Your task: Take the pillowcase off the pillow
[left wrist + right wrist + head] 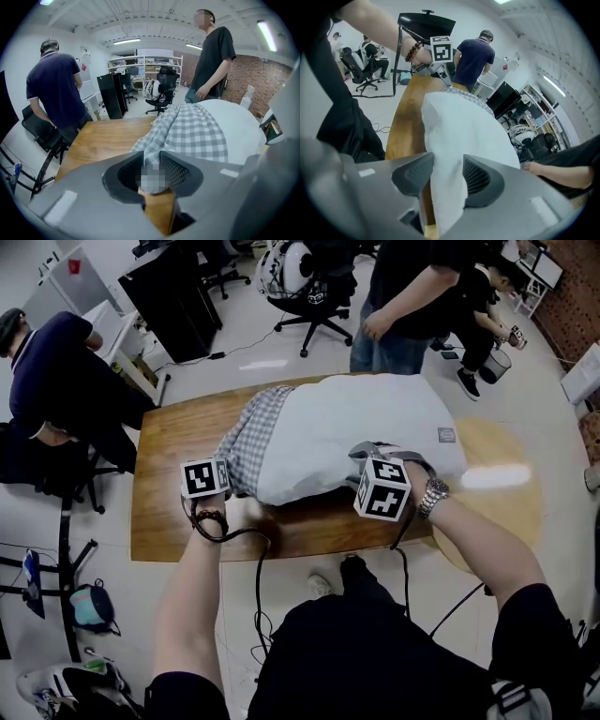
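Observation:
A white pillow [366, 427] lies on the wooden table [178, 456], and a grey-checked pillowcase [251, 442] is bunched over its left end. My left gripper [230, 486] is at the near corner of the checked cloth. In the left gripper view a fold of the checked pillowcase [187, 131] runs between the jaws of that gripper [149, 164], which stand apart and loose around it. My right gripper [361, 465] is at the pillow's near edge. In the right gripper view a flap of the white pillow [459, 122] hangs between that gripper's [447, 173] parted jaws.
A person in black [412, 296] stands just beyond the table's far side. Another in dark blue [56, 381] is at the left by a desk. An office chair [309, 287] stands behind. Cables [262, 568] hang off the near edge.

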The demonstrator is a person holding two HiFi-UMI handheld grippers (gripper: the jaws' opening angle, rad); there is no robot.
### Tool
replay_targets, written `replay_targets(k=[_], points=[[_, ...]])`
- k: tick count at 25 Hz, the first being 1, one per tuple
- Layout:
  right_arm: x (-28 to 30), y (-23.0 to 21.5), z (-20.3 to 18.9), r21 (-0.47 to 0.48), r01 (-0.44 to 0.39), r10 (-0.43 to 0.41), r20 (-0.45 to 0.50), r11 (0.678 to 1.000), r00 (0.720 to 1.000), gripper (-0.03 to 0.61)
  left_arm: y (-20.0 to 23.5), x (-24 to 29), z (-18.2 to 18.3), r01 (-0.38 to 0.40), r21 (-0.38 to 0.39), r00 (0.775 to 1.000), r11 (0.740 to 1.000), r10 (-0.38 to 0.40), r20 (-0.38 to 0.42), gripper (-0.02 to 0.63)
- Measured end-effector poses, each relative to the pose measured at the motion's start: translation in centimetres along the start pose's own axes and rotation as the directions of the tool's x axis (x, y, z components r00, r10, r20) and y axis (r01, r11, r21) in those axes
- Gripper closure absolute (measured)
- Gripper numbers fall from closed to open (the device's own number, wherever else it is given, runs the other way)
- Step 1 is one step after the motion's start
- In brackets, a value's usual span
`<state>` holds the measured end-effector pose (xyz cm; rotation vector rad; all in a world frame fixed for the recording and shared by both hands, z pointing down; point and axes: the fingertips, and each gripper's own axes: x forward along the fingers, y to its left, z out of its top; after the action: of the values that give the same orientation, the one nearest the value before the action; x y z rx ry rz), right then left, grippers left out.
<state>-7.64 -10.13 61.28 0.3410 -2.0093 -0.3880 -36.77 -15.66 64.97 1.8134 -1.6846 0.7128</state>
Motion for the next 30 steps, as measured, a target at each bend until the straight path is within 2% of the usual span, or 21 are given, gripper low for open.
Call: replay_targets(k=[4, 14, 19, 30], points=[[-1.4, -0.1, 1.3, 0.040, -0.037, 0.035, 0.039, 0.999, 0.999, 0.383, -0.4, -0.7, 1.0, 0.007, 0.006, 1.000, 1.000, -0.007, 0.010, 0.503], [-2.3, -4.8, 3.5, 0.118, -0.012, 0.000, 0.104, 0.993, 0.995, 0.383, -3.2, -1.5, 4.8, 0.075, 0.062, 0.997, 0.995, -0.077, 0.025, 0.502], [-2.2, -6.9, 4.2, 0.193, -0.070, 0.041, 0.153, 0.979, 0.987, 0.383, -5.4, -1.3, 7.0, 0.125, 0.111, 0.991, 0.986, -0.129, 0.026, 0.485], [0.1, -13.7, 3.7, 0.249, -0.141, 0.092, 0.198, 0.958, 0.976, 0.382, -9.5, 2.2, 11.7, 0.216, 0.185, 0.976, 0.959, -0.214, -0.028, 0.446]])
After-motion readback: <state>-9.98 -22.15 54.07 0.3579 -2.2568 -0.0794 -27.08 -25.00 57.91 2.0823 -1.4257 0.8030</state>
